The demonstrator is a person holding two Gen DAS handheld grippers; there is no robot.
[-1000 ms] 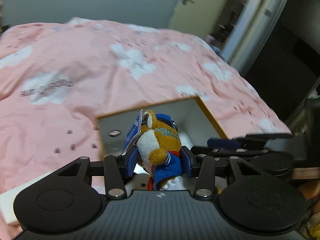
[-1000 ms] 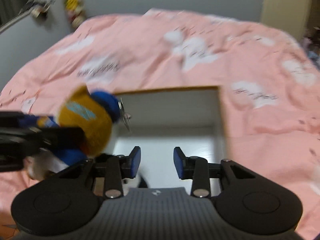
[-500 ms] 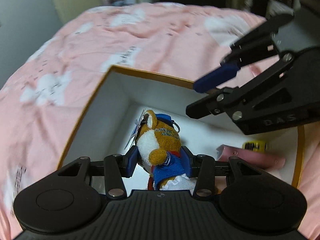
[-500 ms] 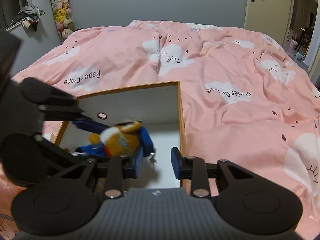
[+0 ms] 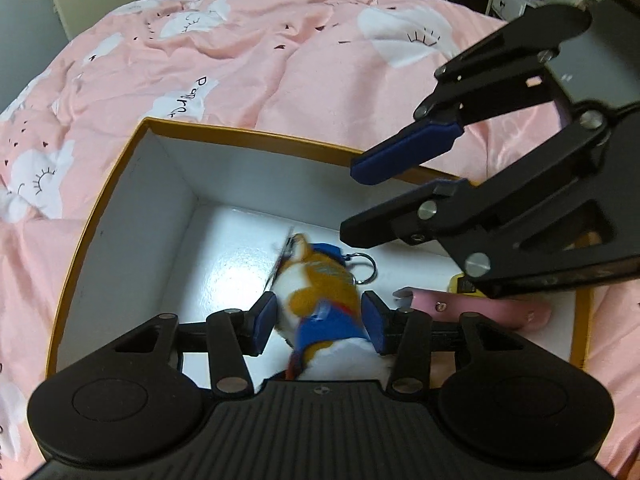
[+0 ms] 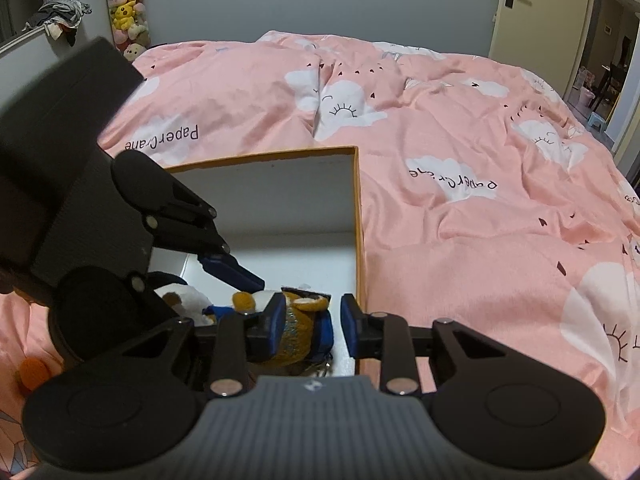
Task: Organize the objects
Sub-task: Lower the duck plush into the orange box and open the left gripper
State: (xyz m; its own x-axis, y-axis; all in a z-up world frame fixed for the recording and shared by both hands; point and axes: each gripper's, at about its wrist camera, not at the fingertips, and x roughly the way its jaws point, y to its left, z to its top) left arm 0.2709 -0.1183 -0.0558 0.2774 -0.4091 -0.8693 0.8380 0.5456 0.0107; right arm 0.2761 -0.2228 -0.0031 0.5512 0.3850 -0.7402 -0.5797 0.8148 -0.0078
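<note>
Left wrist view: the left tongs (image 5: 320,322) have just been opening; their pads stand clear of the blurred plush (image 5: 320,300), which lies between them on the floor of the box (image 5: 120,184). A pink strap (image 5: 480,310) and a yellow item (image 5: 460,285) lie right of them, the right tongs (image 5: 384,200) above. The risk, I judge, is the keyring (image 5: 365,268) snagging a pad as the tongs lift away.

Right wrist view: the right tongs (image 6: 313,325) have just been closing and grip nothing; the plush (image 6: 296,332) lies beneath them. The box sits on a pink bed (image 6: 460,160); stuffed toys (image 6: 125,12) hang far left, a door (image 6: 524,4) far right.
</note>
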